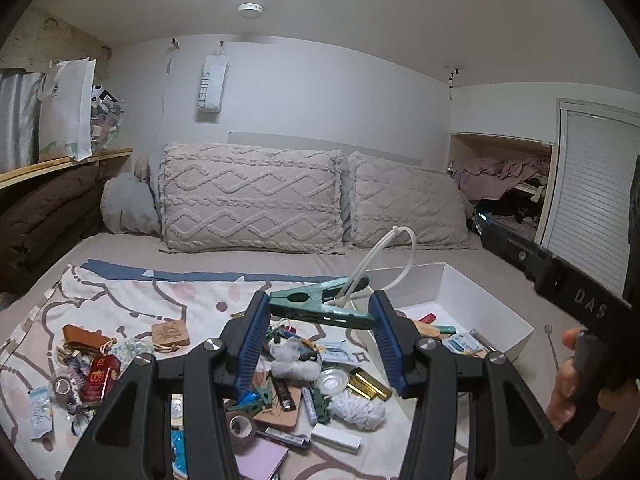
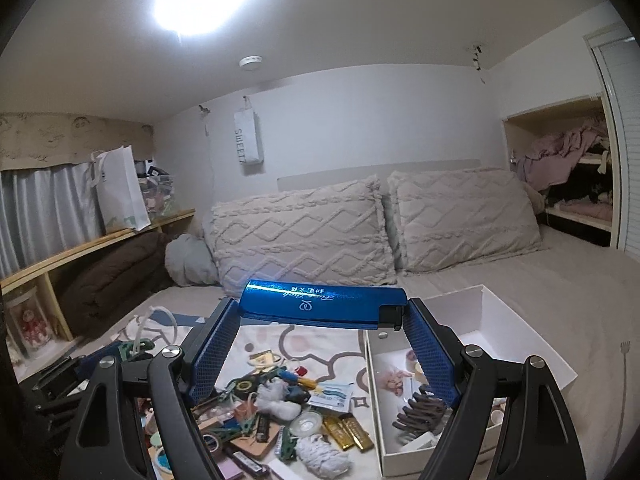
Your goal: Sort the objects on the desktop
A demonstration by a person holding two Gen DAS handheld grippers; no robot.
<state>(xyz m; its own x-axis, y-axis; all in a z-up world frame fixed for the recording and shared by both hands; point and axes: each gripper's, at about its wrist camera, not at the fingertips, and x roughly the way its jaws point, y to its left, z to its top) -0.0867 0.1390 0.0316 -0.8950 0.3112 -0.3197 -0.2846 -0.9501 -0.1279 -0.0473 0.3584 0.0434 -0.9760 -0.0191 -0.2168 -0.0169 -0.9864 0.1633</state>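
My left gripper [image 1: 320,308] is shut on a green clothes clip [image 1: 320,307] with a white looped cord [image 1: 394,252], held above the pile. My right gripper [image 2: 322,310] is shut on a long blue lighter [image 2: 320,305], held crosswise above the cloth. A white box [image 1: 452,300] with small items inside lies on the bed to the right; in the right wrist view the box [image 2: 504,320] sits just under the right finger. A heap of small objects [image 1: 304,368] lies on the patterned cloth; the heap also shows in the right wrist view [image 2: 288,400].
The patterned cloth [image 1: 132,304] covers the bed. Two knitted pillows [image 1: 252,196] stand at the headboard. A brown blanket [image 1: 44,216] and a wooden shelf [image 1: 60,162] are on the left. The other gripper's black body [image 1: 560,280] crosses the right side.
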